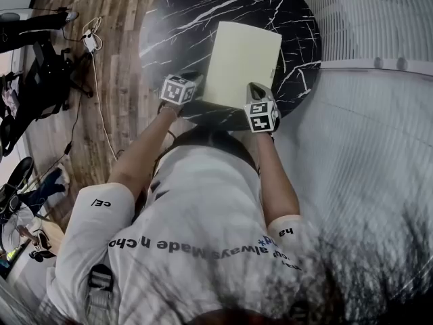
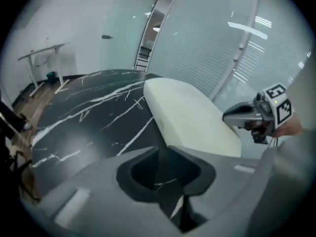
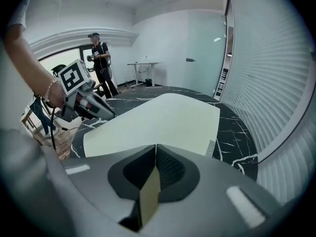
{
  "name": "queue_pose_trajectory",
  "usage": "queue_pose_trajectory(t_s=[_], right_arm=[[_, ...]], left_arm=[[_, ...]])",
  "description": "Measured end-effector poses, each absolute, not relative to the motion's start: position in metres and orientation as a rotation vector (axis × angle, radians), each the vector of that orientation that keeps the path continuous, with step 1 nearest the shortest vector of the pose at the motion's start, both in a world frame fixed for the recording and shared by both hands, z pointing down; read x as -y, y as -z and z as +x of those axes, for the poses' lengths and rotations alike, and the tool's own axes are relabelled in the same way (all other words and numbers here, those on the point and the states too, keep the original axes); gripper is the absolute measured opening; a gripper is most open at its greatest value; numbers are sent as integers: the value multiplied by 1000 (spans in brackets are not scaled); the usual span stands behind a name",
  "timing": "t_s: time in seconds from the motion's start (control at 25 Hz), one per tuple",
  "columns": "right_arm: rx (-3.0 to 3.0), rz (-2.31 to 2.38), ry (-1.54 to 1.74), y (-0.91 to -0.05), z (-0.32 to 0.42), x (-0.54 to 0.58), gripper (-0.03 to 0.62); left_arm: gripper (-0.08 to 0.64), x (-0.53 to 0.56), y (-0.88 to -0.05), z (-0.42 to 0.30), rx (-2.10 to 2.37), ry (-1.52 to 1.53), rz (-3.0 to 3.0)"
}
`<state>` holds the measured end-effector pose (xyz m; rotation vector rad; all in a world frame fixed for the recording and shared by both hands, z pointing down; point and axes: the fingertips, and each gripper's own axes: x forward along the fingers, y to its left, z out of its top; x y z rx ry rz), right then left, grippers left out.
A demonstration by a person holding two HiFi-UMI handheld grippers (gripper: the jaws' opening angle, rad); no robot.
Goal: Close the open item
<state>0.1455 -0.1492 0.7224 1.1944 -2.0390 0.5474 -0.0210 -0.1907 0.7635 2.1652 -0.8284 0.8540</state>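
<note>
On the round black marble tabletop point(image 1: 183, 12) lies a flat cream item point(image 1: 242, 63), lid down. Its long axis runs near to far, the far end leaning slightly right. The left gripper point(image 2: 162, 152) sits at its near left corner, jaws slightly parted, empty. The right gripper point(image 3: 154, 149) is over the near right corner, jaws together, gripping nothing.

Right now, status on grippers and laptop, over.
Left gripper open, empty, by laptop's near-left corner. Right gripper shut, over its near edge. Lid down, flat on table. Nothing blocking.
</note>
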Motion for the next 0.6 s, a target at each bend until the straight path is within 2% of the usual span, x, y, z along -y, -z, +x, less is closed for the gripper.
queue_pose_trajectory(t_s=[0.4, 0.6], right_arm=[[2027, 1186, -576, -729, 151, 148, 5], [2006, 1192, -594, -736, 157, 145, 3]], left_arm=[[12, 187, -765, 1, 775, -764, 2128], [12, 186, -765, 7, 761, -793, 2140]])
